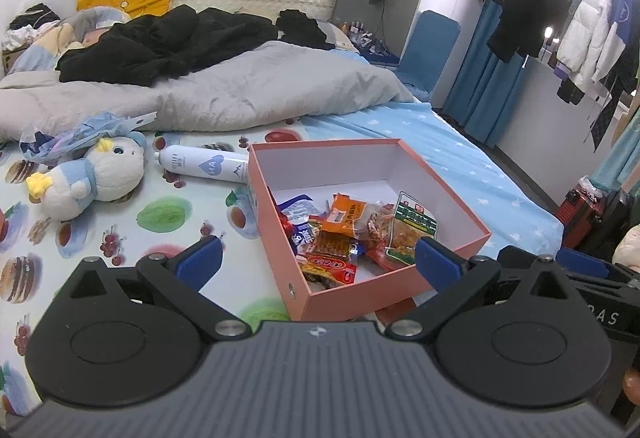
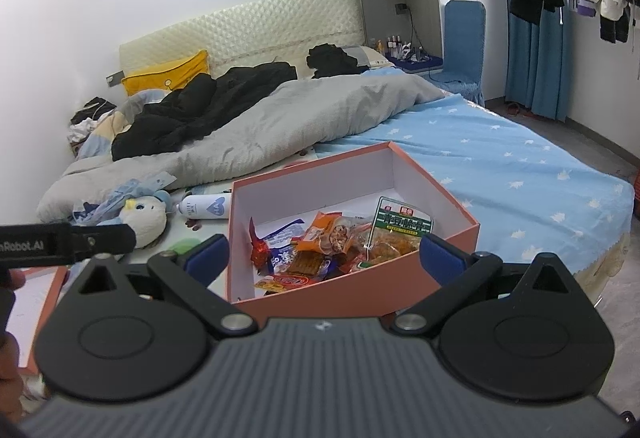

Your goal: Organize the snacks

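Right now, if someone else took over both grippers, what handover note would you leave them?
Left gripper: open, holding nothing, hovering near the pink box.
Right gripper: open, holding nothing, just in front of the same box.
Things: the snack packets lie in a loose pile in the box's near half, the green-labelled packet on the right. The box sits on the bed. A pink-edged flat piece, possibly the lid, lies to the left.
Done: snacks seem gathered; none visible loose on the bed.
Left: perhaps tidy the pile and close the box.
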{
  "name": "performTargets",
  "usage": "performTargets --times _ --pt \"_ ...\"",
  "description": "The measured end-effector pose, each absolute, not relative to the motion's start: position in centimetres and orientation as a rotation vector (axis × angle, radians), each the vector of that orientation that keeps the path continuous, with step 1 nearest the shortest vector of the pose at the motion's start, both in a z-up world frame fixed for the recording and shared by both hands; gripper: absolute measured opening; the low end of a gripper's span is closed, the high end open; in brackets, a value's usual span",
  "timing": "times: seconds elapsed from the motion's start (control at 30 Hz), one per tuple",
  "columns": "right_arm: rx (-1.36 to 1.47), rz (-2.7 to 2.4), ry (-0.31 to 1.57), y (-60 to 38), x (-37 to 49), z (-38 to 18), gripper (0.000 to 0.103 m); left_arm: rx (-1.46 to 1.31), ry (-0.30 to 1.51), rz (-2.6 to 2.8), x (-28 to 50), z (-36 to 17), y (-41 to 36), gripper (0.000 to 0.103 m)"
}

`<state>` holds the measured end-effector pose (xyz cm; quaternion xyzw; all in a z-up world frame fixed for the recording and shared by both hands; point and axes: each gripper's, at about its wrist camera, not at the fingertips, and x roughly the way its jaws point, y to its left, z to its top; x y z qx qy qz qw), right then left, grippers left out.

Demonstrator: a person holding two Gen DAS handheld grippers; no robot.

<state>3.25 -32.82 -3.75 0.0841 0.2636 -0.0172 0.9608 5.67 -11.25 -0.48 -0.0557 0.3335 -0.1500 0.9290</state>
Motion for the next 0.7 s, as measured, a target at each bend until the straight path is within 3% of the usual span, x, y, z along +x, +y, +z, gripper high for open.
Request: performTargets --times 0.7 --pt "0.166 -0.037 0.525 -32.72 3.03 -3.86 0.103 -0.107 0.674 -0.295 5.14 -0.36 -11.1 0.103"
